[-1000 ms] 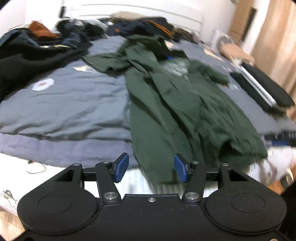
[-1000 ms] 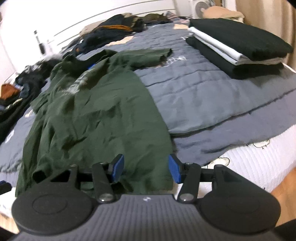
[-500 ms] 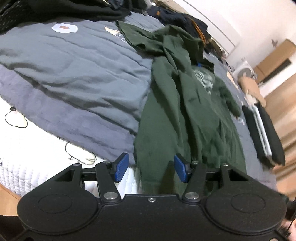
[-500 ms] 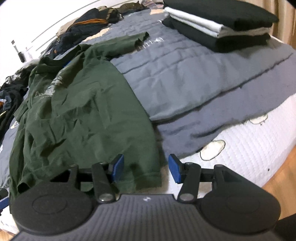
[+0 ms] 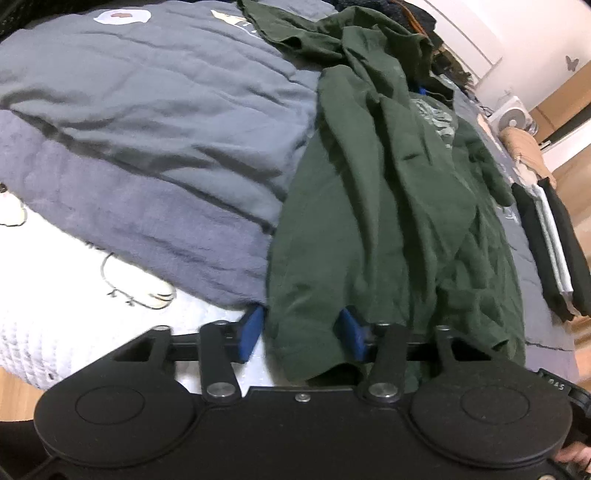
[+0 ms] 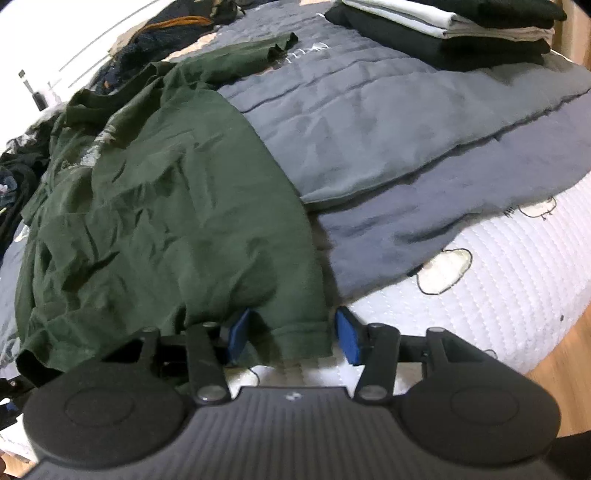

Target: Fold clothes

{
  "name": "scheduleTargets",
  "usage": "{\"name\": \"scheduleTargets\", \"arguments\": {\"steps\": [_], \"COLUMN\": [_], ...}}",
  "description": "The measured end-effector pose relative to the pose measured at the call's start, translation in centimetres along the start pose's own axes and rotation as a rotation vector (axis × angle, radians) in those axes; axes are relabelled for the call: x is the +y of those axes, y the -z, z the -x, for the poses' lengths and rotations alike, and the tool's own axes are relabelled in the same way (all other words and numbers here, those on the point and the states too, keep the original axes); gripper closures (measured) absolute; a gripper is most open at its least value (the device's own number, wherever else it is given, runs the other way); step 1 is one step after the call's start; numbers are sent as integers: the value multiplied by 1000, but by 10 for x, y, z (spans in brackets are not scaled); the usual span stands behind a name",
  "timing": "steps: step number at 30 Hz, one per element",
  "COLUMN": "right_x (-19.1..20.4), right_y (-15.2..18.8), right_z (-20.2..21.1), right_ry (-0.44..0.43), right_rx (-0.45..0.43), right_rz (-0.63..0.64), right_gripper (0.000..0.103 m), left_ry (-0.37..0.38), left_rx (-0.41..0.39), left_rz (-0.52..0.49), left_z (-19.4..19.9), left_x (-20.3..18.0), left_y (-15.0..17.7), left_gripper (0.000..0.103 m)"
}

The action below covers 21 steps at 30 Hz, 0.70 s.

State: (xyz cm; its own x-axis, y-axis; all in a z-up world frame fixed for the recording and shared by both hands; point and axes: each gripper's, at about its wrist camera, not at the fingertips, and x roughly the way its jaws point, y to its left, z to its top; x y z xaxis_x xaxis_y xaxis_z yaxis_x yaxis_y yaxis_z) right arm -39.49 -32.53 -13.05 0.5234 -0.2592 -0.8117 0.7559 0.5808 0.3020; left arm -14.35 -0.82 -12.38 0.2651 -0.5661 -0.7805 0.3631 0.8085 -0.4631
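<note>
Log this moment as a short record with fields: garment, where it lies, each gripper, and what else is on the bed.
garment: dark green shirt, crumpled, unfolded
surface: grey quilt over white mattress
left gripper: open, blue pads either side of the shirt's bottom hem corner
right gripper: open, straddling the other hem corner
folded stack: black and white items, far right of the bed
unfolded pile: dark clothes by the headboard

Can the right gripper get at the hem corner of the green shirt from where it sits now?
Probably yes. The right gripper is open, and the green shirt has its hem corner already lying between the blue pads. Nothing covers that corner; closing should catch it.
</note>
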Motion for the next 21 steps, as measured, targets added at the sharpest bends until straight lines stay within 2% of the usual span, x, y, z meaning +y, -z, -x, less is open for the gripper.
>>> {"name": "scheduleTargets", "arguments": {"steps": [1, 2, 4, 9, 12, 15, 17, 19, 21], "right_x": [-1, -2, -6, -19, -30, -41, -43, -43, -40], "right_y": [0, -1, -3, -9, -14, -17, -19, -20, -20], "right_z": [0, 1, 4, 27, 48, 67, 78, 84, 88], "right_ry": [-14, -33, -68, -162, -205, -255, -287, -307, -317], "right_rx": [-2, -2, -4, -96, -172, -231, -248, -237, -216], "right_rz": [-9, -29, -70, -204, -267, -321, -316, -302, -278], "right_gripper": [73, 87, 96, 98, 98, 98, 98, 98, 98], "left_ry": [3, 6, 2, 10, 37, 33, 33, -4, -16], "left_rx": [-2, -3, -10, -38, -148, -265, -315, -345, -325], "left_rz": [-1, -2, 0, 27, 60, 74, 69, 28, 1], "left_z": [0, 1, 3, 20, 48, 83, 108, 130, 146], "left_x": [-1, -1, -1, 1, 6, 14, 21, 24, 27], "left_y": [0, 0, 0, -3, -8, -22, -32, -41, -52], "left_gripper": [72, 73, 79, 88, 93, 95, 95, 95, 95]}}
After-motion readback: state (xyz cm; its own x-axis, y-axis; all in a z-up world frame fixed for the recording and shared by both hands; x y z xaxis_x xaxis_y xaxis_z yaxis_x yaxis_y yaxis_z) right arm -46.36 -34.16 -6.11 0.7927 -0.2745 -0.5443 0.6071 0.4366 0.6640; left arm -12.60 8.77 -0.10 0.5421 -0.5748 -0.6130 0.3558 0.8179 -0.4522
